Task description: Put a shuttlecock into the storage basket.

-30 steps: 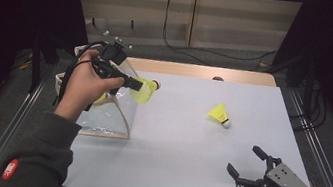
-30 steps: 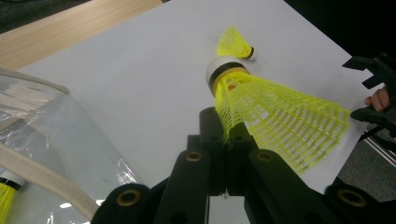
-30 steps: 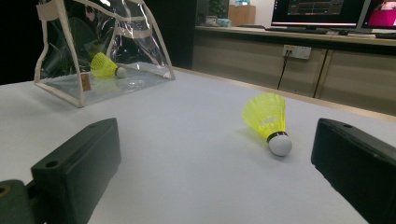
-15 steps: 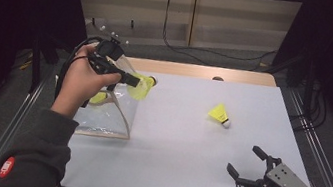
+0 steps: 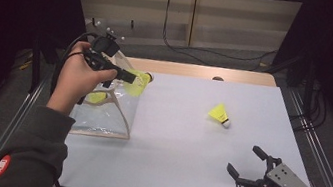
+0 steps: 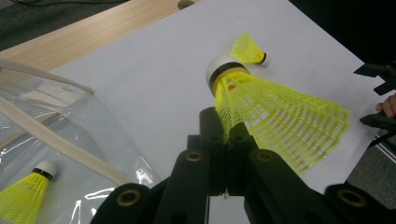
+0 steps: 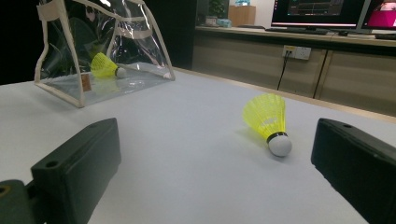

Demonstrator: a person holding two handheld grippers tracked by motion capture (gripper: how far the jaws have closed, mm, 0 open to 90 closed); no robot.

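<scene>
All three shuttlecocks are neon yellow mesh with white caps. The one in the left hand-held gripper [image 6: 227,140] (black jaws) also has a black band and an orange ring under the cap [image 6: 261,105]. The one lying far right on the desk [image 5: 219,114] has a thin black band too. The third [image 7: 105,65] sits in the clear pouch [image 5: 105,114], which has cream trim. The desk [image 5: 187,142] is white with a light wood far edge. The right hand-held gripper [image 5: 249,170] is black with a grey plate.

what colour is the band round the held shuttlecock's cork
Black, with an orange ring beneath it on the held shuttlecock; the left gripper view shows it best.
</scene>
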